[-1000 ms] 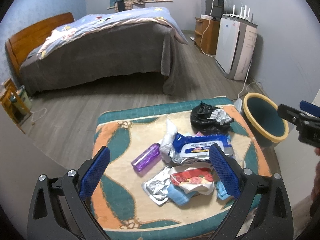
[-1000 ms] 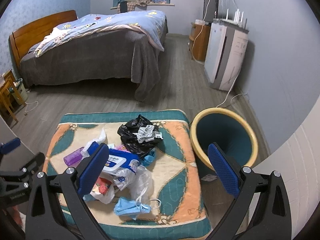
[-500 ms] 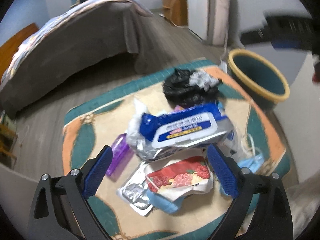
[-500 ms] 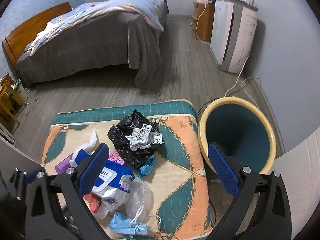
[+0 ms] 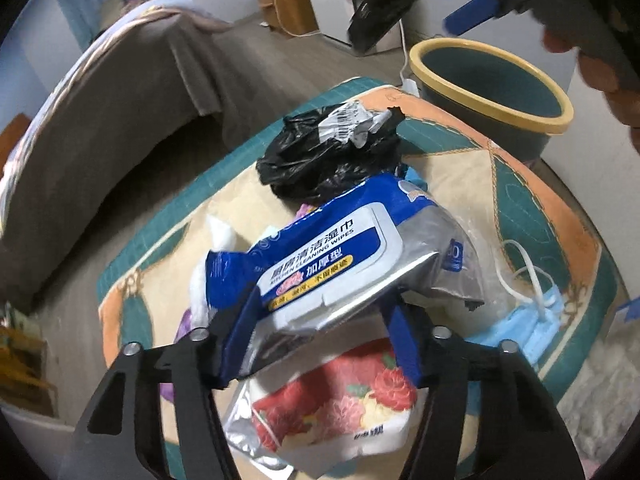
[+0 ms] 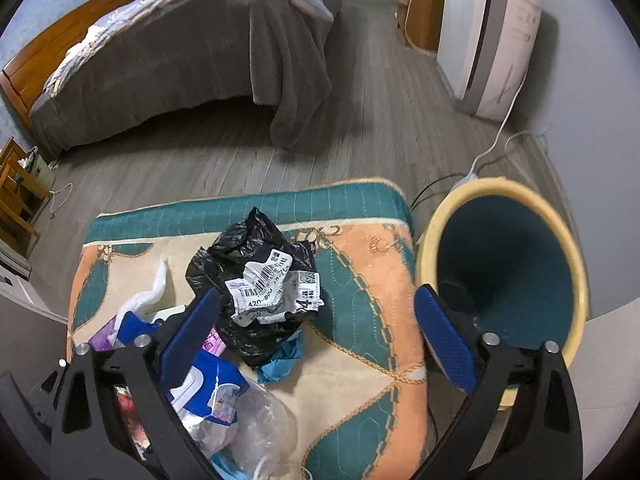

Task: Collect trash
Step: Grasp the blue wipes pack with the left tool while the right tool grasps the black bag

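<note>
A bed (image 6: 192,60) draped in a grey cover is seen across the wooden floor, with a white appliance (image 6: 492,40) against the far wall.

Nearer, a low table covered by a patterned cloth (image 6: 360,280) in teal, orange and cream is observed. A teal bin (image 6: 516,272) with a yellow rim is stood just beside the cloth's right edge; nothing can be made out inside it.

The trash is heaped on the cloth. A crumpled black plastic bag (image 6: 248,264) with a torn white barcode label on top is located toward the far middle. A blue wet-wipes pack (image 5: 344,248) with a white flip lid is lying nearer, tilted, resting on other litter. A flower-printed wrapper (image 5: 340,404) with a silver lining is found beneath it. A blue face mask (image 5: 524,328) with white loops is lying at the right edge, and a purple bottle (image 5: 180,328) is partly hidden at the left.

The left gripper (image 5: 320,332) is pointed steeply down with its jaws closing; the near edge of the wipes pack is set between the blue pads, and the left pad appears to be against it, though a firm clamp cannot be confirmed. The right gripper (image 6: 320,340) is held spread wide above the black bag, its jaws just beginning to close, with nothing grasped.
</note>
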`<state>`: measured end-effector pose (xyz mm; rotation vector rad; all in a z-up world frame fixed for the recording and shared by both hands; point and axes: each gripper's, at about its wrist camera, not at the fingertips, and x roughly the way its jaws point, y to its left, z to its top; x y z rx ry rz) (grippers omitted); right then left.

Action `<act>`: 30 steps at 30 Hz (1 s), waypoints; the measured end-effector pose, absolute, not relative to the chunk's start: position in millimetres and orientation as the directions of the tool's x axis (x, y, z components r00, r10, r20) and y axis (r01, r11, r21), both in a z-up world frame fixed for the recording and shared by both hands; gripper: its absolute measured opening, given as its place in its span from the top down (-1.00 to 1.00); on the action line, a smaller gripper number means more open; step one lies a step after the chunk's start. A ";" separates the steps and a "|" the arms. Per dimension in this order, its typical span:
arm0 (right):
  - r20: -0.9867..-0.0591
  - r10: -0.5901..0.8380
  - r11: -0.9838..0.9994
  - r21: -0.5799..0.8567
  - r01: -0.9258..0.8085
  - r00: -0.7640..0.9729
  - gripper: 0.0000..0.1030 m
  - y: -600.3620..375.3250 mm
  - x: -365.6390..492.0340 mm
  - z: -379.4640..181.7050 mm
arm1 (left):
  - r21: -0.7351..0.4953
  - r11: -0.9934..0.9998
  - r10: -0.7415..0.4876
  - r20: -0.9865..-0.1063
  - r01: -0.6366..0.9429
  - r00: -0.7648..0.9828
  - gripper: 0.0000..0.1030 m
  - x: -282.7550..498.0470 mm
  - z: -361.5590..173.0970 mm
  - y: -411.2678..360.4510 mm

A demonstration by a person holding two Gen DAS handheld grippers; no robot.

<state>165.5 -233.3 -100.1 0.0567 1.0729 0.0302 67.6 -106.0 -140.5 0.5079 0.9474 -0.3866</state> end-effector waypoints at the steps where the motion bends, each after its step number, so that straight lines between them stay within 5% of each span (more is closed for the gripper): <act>1: -0.882 0.063 0.997 0.075 0.008 0.467 -0.75 -234.5 168.4 -104.9 | 0.246 0.817 -0.089 -0.840 0.522 0.535 0.02 69.3 -140.5 -106.6; 10: -0.924 0.189 0.974 0.219 0.053 0.333 -0.36 -231.0 184.9 -153.0 | 0.250 0.809 -0.114 -0.820 0.531 0.560 0.32 69.8 -133.6 -103.0; 13: -0.922 0.239 0.960 0.272 0.070 0.305 0.03 -228.8 186.3 -160.8 | 0.247 0.810 -0.118 -0.820 0.532 0.560 0.35 70.1 -133.3 -101.9; 14: -0.921 0.245 0.957 0.279 0.075 0.302 0.30 -228.4 186.8 -161.3 | 0.248 0.809 -0.118 -0.819 0.532 0.562 0.35 70.0 -132.9 -101.7; 19: -0.911 0.237 0.954 0.284 0.096 0.337 0.59 -227.5 181.9 -148.8 | 0.246 0.812 -0.124 -0.814 0.530 0.568 0.40 70.1 -128.4 -99.9; 21: -0.906 0.227 0.955 0.280 0.101 0.358 1.00 -230.4 178.5 -140.4 | 0.250 0.816 -0.125 -0.803 0.521 0.583 0.42 69.9 -123.3 -98.4; 30: -0.885 0.193 0.970 0.238 0.057 0.424 0.97 -228.4 170.9 -116.2 | 0.229 0.851 -0.130 -0.780 0.472 0.612 0.59 65.6 -104.0 -86.5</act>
